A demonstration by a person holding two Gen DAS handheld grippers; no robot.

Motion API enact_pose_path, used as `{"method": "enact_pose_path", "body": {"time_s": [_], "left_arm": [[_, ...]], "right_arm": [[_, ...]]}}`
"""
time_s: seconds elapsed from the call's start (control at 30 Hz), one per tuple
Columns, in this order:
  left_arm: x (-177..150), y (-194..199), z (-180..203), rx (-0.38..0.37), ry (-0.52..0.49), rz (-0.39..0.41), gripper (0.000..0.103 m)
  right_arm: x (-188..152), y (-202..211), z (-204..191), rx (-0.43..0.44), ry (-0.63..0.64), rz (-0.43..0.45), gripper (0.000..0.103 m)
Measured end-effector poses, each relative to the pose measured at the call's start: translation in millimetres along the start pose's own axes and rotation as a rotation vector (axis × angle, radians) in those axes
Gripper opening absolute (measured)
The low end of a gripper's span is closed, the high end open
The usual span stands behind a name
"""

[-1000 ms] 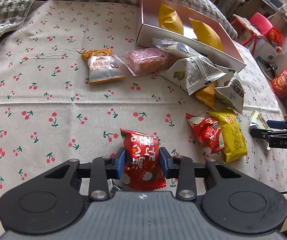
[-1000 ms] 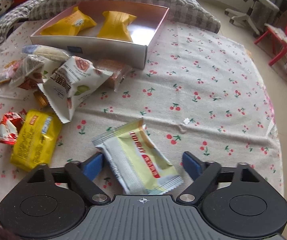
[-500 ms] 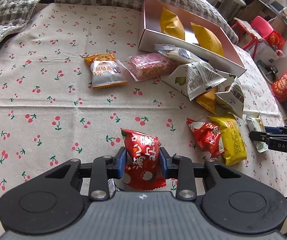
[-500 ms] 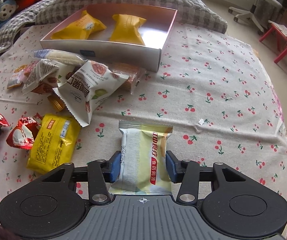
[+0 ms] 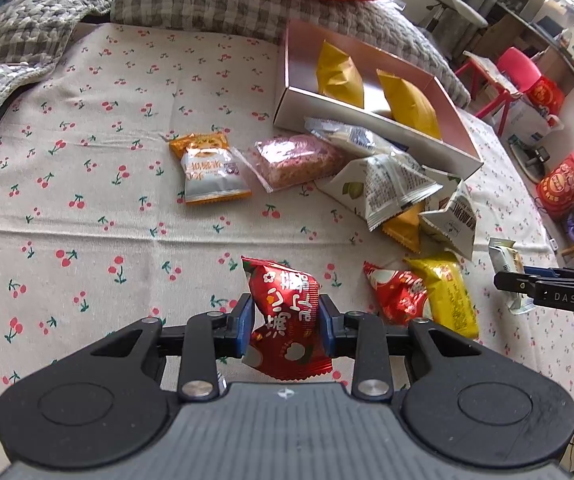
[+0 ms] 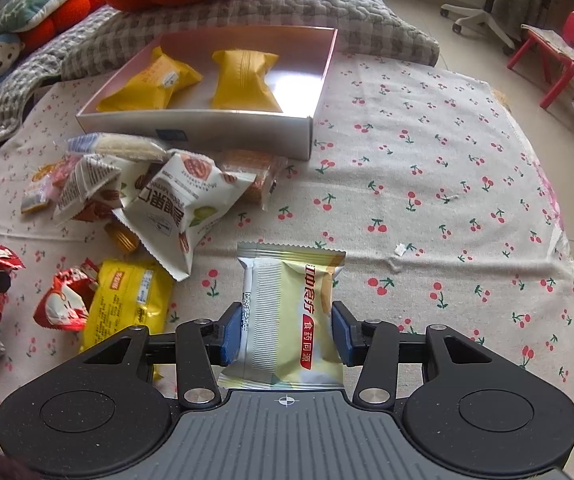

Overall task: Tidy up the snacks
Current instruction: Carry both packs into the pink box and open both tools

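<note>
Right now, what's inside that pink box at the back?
The pink box holds two yellow packets: one on the left, one in the middle. Its right part shows bare floor. The near wall hides a strip of floor behind it.

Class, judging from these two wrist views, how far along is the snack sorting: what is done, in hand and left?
Done: two yellow packets lie in the shallow cardboard box. In hand: the left gripper clamps a red foil packet; the right gripper clamps a pale green wafer packet. Left: a pile of loose packets beside the box.

Glossy foil red packet [image 5: 285, 312] (crinkled); matt woven cherry-print cloth [image 5: 87, 208].
</note>
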State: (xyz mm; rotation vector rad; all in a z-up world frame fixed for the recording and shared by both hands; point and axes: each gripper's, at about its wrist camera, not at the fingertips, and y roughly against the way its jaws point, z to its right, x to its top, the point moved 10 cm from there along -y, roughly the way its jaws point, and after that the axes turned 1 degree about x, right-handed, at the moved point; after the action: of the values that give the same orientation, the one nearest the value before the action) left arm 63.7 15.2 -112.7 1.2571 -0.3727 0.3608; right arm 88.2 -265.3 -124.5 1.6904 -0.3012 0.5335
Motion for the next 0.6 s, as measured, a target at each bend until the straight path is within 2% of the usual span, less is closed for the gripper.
{"method": "enact_pose_path", "body": {"time_s": [0.6], "left_arm": [[46.9,10.4,33.6,-0.076,0.035,0.086,0.03]], "right_arm": [[43.1,19.1,-12.4,0.085,-0.121,0.088,0.045]]}}
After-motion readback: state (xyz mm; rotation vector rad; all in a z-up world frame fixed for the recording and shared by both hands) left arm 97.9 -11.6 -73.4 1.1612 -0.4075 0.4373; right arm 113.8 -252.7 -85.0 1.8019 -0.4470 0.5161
